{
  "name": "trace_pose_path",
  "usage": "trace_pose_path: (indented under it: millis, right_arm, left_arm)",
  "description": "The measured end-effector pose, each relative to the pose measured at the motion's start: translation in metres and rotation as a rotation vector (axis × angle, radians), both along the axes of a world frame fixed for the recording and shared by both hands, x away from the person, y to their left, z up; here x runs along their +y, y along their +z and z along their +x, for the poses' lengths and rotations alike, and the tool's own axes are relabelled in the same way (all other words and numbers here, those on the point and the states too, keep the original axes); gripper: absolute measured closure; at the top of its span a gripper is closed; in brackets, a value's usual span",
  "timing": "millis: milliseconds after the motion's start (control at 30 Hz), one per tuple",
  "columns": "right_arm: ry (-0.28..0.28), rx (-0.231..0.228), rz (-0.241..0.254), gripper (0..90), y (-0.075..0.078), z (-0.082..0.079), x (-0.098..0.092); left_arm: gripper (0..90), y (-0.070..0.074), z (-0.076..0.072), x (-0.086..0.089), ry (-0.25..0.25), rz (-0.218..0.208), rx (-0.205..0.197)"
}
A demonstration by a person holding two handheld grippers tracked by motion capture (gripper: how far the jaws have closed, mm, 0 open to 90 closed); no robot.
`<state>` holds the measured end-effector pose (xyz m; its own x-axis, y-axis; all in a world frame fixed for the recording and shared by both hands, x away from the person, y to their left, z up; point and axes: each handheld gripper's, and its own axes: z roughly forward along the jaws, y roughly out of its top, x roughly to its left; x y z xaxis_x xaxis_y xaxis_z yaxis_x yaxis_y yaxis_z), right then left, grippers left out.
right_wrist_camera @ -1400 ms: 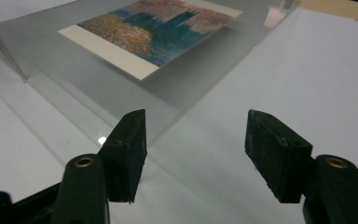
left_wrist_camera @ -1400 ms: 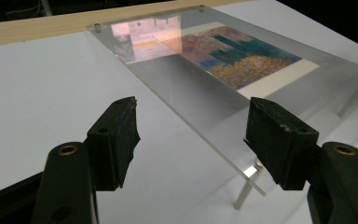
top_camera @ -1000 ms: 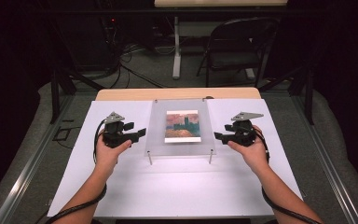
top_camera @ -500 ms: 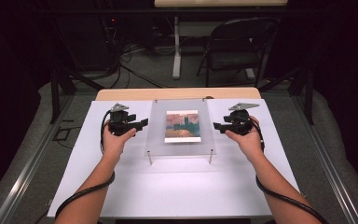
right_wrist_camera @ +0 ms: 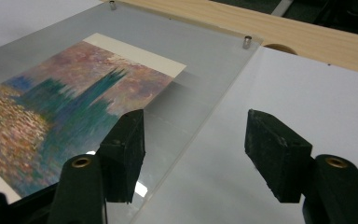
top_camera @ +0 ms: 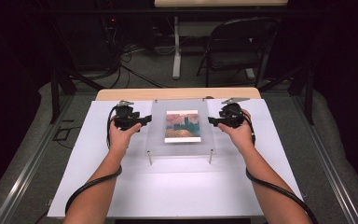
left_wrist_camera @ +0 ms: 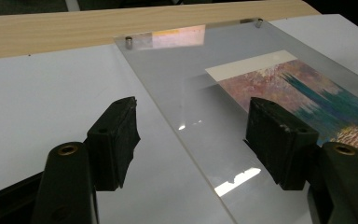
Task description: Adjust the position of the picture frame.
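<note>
Flanking a clear acrylic panel [top_camera: 182,126] that stands on short metal standoff legs [top_camera: 150,157] at the middle of the white bench [top_camera: 177,186], the two grippers sit level with its side edges. A printed painting [top_camera: 182,126] — purple sky, teal towers, orange water — lies flat under the panel's centre.

The left gripper [top_camera: 145,120] is at the panel's 9 o'clock edge. In the left gripper view [left_wrist_camera: 191,135] its fingers stand wide, with one finger [left_wrist_camera: 116,140] over the white sheet and the other over the acrylic; the panel edge runs between them, and neither pad presses on it.

The right gripper [top_camera: 211,121] mirrors it at 3 o'clock. In the right gripper view [right_wrist_camera: 196,144] its fingers have just been opening and stand wide — one finger [right_wrist_camera: 123,151] over the acrylic, the other over the bare sheet, gripping nothing.

At the bench's 12 o'clock edge a strip of pale wood [top_camera: 177,93] shows. A folding chair [top_camera: 237,46] stands well beyond it, near 1 o'clock.
</note>
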<state>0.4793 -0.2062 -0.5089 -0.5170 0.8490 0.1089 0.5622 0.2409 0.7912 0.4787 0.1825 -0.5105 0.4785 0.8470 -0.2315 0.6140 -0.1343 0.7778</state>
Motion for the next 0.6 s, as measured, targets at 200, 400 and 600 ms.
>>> trace_pose_path:
  millis: [200,400,600]
  right_arm:
    - [-0.001,0.017,0.029,36.9,-0.005,0.007,0.010]
    - [-0.001,0.045,0.043,35.8,-0.010,0.010,0.020]
    - [-0.007,0.076,0.068,35.5,-0.017,0.012,0.025]
  left_arm:
    - [33.9,-0.010,0.005,-0.012,-0.019,0.016,0.027]
    - [33.8,-0.017,0.008,-0.020,-0.028,0.007,0.059]
    - [33.8,-0.022,0.010,-0.023,-0.019,0.000,0.089]
